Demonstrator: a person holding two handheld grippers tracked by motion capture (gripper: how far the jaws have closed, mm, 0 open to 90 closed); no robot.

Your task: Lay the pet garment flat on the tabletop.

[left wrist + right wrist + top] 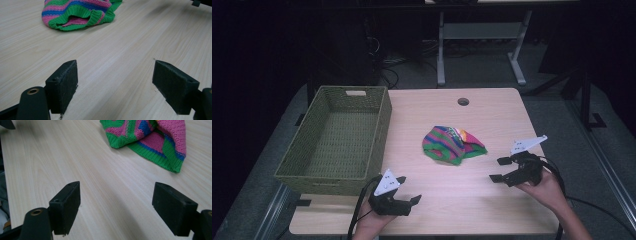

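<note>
Pale wood table (452,200) | striped knit hat (453,144): soft, light, take ribbed rim | left gripper (404,205), right gripper (498,169): jaws wide, empty

crumpled knitted garment, striped pink, green and blue with green ribbed edging (453,145) (77,12) (150,140) | state — bunched in a loose heap, ribbed hem folded open toward the near side | place — lying flat on the light wooden tabletop (447,200), near its middle | well apart from the green woven rectangular basket (337,140) at the left edge
</note>
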